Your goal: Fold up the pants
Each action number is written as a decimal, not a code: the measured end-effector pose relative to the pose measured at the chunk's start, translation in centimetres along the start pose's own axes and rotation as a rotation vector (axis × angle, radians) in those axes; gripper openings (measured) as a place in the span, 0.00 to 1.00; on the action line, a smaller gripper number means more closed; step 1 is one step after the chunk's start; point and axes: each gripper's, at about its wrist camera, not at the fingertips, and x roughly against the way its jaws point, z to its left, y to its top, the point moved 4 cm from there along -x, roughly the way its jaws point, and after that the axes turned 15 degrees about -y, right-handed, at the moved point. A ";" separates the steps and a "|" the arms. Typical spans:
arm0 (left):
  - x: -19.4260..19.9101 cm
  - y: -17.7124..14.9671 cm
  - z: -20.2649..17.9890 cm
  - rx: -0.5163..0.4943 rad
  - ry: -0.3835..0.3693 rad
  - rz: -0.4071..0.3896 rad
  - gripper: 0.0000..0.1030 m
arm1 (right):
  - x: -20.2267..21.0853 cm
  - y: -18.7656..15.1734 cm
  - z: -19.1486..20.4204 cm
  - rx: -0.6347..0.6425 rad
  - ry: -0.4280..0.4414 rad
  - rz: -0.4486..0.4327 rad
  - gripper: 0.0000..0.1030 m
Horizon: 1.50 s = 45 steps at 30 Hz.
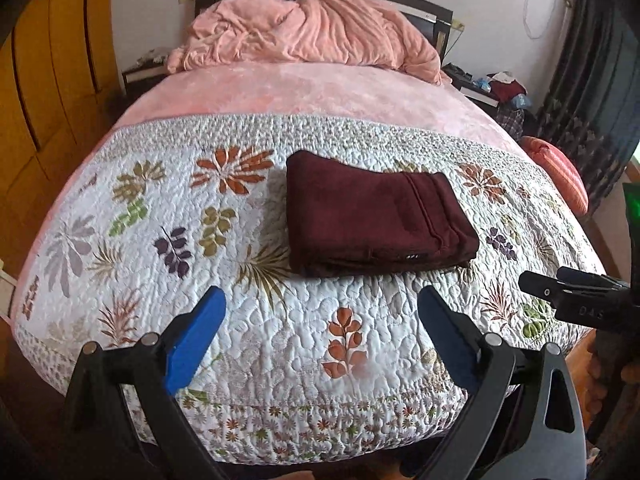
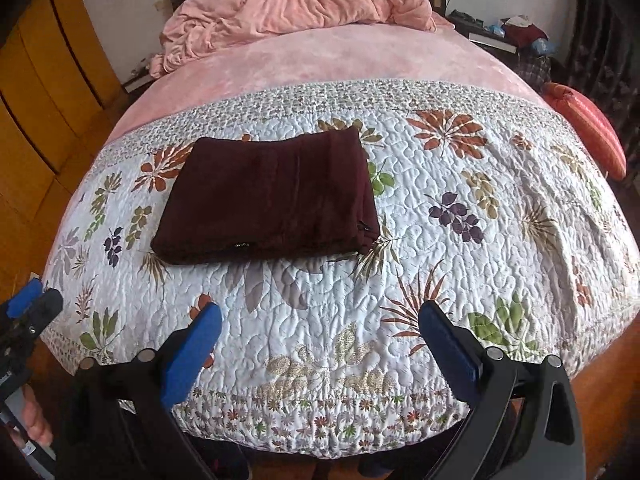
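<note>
Dark maroon pants (image 1: pixel 376 216) lie folded into a compact rectangle on the white floral quilt (image 1: pixel 280 340); in the right wrist view the pants (image 2: pixel 268 200) sit left of centre. My left gripper (image 1: pixel 322 316) hangs open near the bed's foot edge, short of the pants, with nothing between its blue fingers (image 1: pixel 196 340). My right gripper (image 2: pixel 320 332) is open too, empty, and back from the pants, over the quilt (image 2: pixel 440 220). Each gripper's side shows at the edge of the other's view, held by a hand (image 2: pixel 36 416).
A crumpled pink blanket (image 1: pixel 312 32) is piled at the dark headboard, over a pink sheet (image 1: pixel 312 88). Yellow wardrobe doors (image 1: pixel 44 64) line the left. A cluttered nightstand (image 1: pixel 492 88), an orange striped cushion (image 1: pixel 560 172) and dark curtains (image 1: pixel 588 80) stand on the right.
</note>
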 end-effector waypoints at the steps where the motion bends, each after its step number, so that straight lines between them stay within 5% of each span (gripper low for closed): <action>1: 0.3 0.1 -0.2 -0.007 0.004 -0.005 0.93 | 0.2 0.0 -0.1 -0.003 -0.006 -0.003 0.96; 14: 2.3 1.0 -1.3 -0.050 0.063 -0.053 0.93 | 2.9 0.2 0.3 -0.010 -0.022 -0.053 0.96; 28: 0.7 0.2 0.1 -0.047 0.127 -0.018 0.93 | 2.4 -0.3 1.2 -0.001 -0.015 -0.045 0.96; 45: -1.1 -0.4 0.0 -0.039 0.104 0.037 0.93 | 1.4 -0.4 1.1 0.000 -0.022 -0.024 0.96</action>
